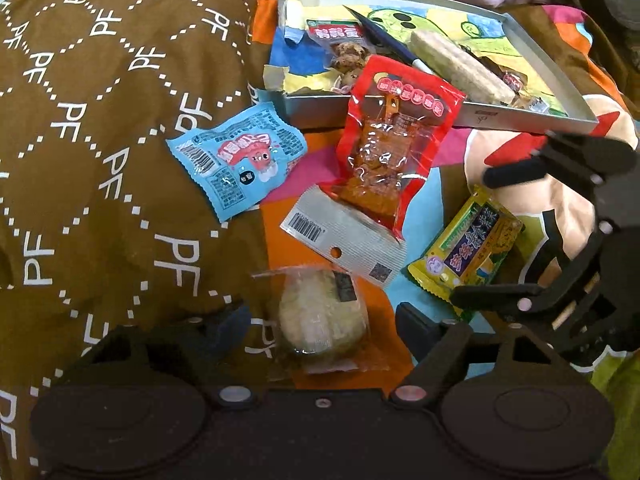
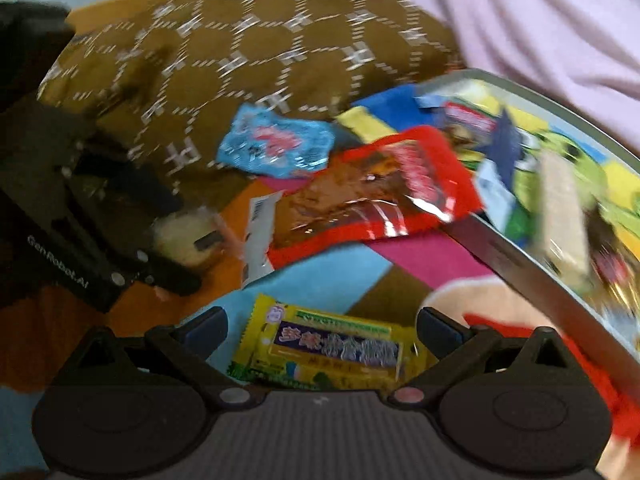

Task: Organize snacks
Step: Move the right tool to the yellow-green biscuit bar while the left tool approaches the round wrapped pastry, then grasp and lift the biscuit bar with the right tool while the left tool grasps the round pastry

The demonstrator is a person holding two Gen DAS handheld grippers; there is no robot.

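Note:
Snacks lie on a colourful cloth. My left gripper (image 1: pixel 324 320) is open around a round pale bun in clear wrap (image 1: pixel 323 316). My right gripper (image 2: pixel 322 326) is open around a yellow packet (image 2: pixel 328 346), which also shows in the left wrist view (image 1: pixel 472 248). A red packet (image 1: pixel 394 140) leans on the front rim of a grey tray (image 1: pixel 520 118). A silver packet (image 1: pixel 348 236) lies under the red one. A blue packet (image 1: pixel 238 156) rests on the brown cushion (image 1: pixel 100 140). The tray holds a quail egg pack (image 1: pixel 340 48) and a long pale bar (image 1: pixel 456 66).
A dark blue pen (image 1: pixel 384 42) lies in the tray. The brown patterned cushion fills the left side. Pink fabric (image 2: pixel 540 20) lies behind the tray. The right wrist view is blurred by motion.

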